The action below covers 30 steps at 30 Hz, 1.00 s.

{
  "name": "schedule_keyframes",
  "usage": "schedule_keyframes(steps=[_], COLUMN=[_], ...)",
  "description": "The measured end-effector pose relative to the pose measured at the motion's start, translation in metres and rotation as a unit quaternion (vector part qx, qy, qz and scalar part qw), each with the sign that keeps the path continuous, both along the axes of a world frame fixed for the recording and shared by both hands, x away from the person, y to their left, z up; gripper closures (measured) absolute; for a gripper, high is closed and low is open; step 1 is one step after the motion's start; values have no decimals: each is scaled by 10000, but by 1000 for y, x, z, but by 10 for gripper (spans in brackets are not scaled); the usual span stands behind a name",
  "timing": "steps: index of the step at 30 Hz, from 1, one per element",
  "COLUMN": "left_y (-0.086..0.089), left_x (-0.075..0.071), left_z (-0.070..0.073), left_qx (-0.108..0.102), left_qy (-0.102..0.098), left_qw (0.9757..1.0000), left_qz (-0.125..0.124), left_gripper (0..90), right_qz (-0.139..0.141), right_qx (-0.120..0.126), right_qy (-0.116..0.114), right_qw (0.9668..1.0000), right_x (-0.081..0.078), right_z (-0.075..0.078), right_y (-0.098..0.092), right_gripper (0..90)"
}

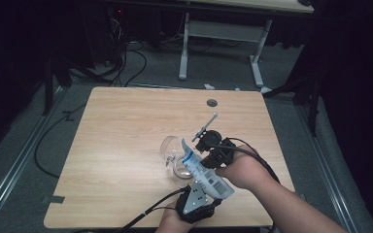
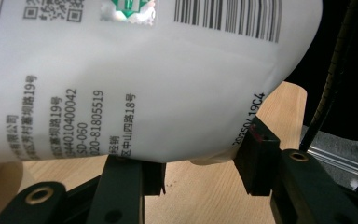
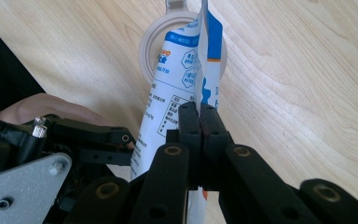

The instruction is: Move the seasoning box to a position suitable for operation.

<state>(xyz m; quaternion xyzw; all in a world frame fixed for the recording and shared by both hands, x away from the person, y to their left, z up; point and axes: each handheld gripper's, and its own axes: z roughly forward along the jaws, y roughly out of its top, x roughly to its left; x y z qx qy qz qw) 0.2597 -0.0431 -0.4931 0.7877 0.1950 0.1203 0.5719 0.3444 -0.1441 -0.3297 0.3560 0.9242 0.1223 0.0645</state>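
Nearest the person's edge of the surface [image 1: 126,121], the left tongs [image 1: 200,190] grip the bottom of a white pouch [image 1: 205,175] — in the left gripper view its jaws stand partly spread with the bulging, printed body of the pouch [image 2: 158,84] between them, the pads pressing its lower sides. Just beyond, the right tongs [image 1: 212,156] are pressed together on the pouch's flat side seam; the right gripper view shows the two jaws meeting with the thin blue-and-white edge of the pouch [image 3: 177,88] pinched between them. So the pouch is held up off the wood between both tongs, tilted, its top end leaning toward a clear glass cup [image 1: 175,154]. That cup [image 3: 151,42] stands on the surface right under the pouch's top corner — whether they touch I cannot tell. Farther back, a small dark round hole [image 1: 211,103] sits in the surface near its far edge.
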Motion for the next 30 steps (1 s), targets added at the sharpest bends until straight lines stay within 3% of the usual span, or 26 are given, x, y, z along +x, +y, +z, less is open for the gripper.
schedule_keyframes(steps=[30], left_y=[1], left_x=[-1], left_z=[3], left_qx=[-52], left_qy=[8], left_qw=[10000], left_qz=[11], left_gripper=[586], right_qz=[66], right_qx=[-6], right_qy=[-57], right_qw=[10000], right_x=[2], right_z=[1], right_y=[4], right_gripper=[899])
